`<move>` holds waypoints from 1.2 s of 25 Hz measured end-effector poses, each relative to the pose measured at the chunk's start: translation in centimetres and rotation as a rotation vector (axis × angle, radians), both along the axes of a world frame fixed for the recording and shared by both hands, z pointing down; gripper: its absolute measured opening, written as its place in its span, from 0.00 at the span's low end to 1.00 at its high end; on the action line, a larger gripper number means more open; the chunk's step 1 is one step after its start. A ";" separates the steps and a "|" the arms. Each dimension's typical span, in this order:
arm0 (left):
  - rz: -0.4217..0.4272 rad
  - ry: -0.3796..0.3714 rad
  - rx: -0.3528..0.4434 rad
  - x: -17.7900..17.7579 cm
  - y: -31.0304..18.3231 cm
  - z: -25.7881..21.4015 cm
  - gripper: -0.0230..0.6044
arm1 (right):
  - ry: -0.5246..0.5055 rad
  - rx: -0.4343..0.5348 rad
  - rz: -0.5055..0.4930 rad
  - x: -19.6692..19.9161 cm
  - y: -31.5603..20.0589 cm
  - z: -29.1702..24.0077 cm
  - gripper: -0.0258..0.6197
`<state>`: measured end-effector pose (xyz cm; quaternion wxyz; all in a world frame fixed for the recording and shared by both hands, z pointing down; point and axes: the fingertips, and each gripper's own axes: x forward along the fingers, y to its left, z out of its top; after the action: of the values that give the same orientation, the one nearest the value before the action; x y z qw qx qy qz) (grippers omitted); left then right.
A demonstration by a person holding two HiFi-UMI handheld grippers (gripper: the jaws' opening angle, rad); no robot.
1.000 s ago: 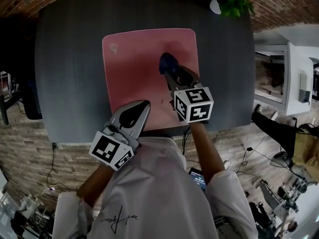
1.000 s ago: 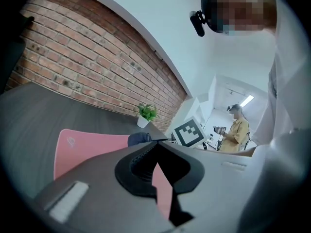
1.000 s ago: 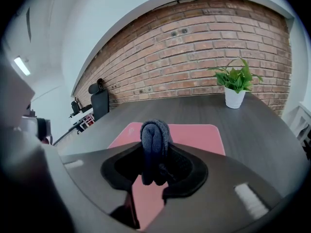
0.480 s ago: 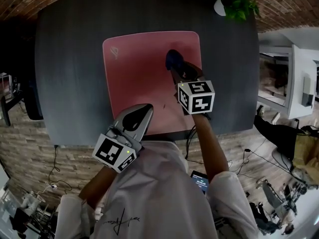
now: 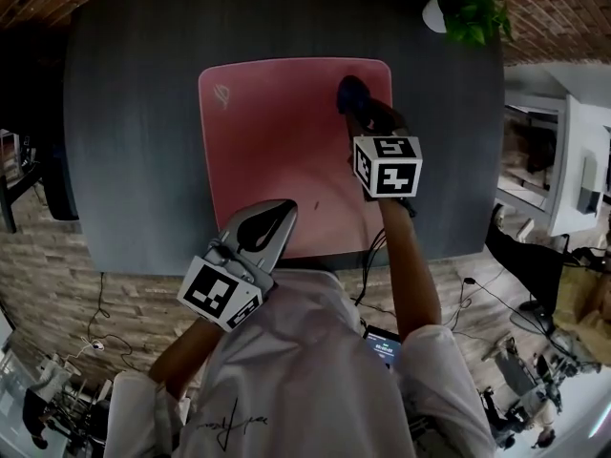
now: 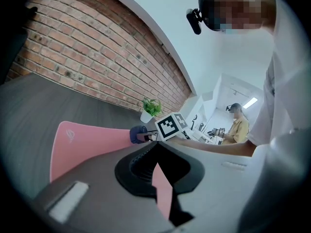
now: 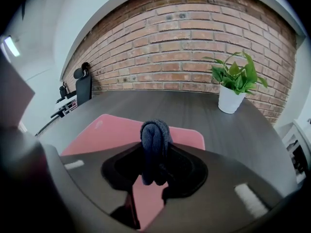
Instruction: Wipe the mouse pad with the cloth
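Observation:
A pink mouse pad [image 5: 277, 141] lies flat on the dark grey table [image 5: 134, 132]. My right gripper [image 5: 361, 113] is shut on a folded dark blue cloth [image 5: 350, 93], which rests on the pad near its far right corner. In the right gripper view the cloth [image 7: 155, 147] stands bunched between the jaws, with the pad [image 7: 112, 132] under it. My left gripper [image 5: 270, 219] is shut and holds nothing, over the pad's near edge. The left gripper view shows the pad [image 6: 82, 142] and the cloth [image 6: 138, 134] beyond.
A potted green plant [image 5: 458, 8] in a white pot stands at the table's far right corner. A brick wall [image 7: 175, 47] runs behind the table. Cables hang below the table's near edge [image 5: 368, 256]. A second person [image 6: 236, 125] stands in the room to the right.
My right gripper has slid the cloth away from me and to the right, from the pad's middle right to its far right corner. The left gripper has stayed in place.

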<state>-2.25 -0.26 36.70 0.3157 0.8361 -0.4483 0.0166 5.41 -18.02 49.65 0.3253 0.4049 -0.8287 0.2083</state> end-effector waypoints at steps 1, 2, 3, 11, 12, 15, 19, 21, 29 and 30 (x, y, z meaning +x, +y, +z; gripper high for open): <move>0.001 -0.001 0.000 -0.1 -0.1 0.1 0.07 | 0.001 0.005 0.013 0.2 -0.5 0.0 0.22; -0.001 0.000 0.002 -0.2 -0.2 0.2 0.07 | 0.002 0.011 0.027 0.3 -0.9 0.1 0.22; -0.006 0.004 0.006 -0.4 -0.3 0.1 0.07 | 0.006 0.017 0.039 0.5 -1.4 0.1 0.22; -0.056 0.045 -0.024 -2.2 -0.9 0.6 0.07 | 0.095 0.021 0.106 1.4 -3.3 1.2 0.22; -0.057 0.046 -0.026 -2.4 -1.0 0.8 0.07 | 0.101 0.021 0.111 1.3 -3.5 1.4 0.22; -0.056 0.049 -0.029 -2.7 -0.9 0.8 0.07 | 0.117 0.010 0.116 0.9 -3.4 2.1 0.22; -0.059 0.025 -0.010 -3.9 -1.3 0.8 0.07 | 0.127 0.021 0.120 -0.1 -3.6 2.3 0.22; -0.072 0.029 -0.014 -4.4 -1.3 0.9 0.07 | 0.118 0.012 0.120 -0.6 -3.4 2.4 0.22; -0.125 0.026 -0.008 -6.6 -1.5 0.9 0.07 | 0.110 0.003 0.074 -3.1 -2.4 2.3 0.22; -0.128 0.023 -0.006 -6.7 -1.5 0.9 0.07 | 0.113 0.004 0.067 -3.3 -2.2 2.3 0.22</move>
<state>-8.98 -1.74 37.61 0.3237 0.8049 -0.4972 -0.0117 2.07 -20.21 51.98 0.3635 0.4442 -0.7955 0.1942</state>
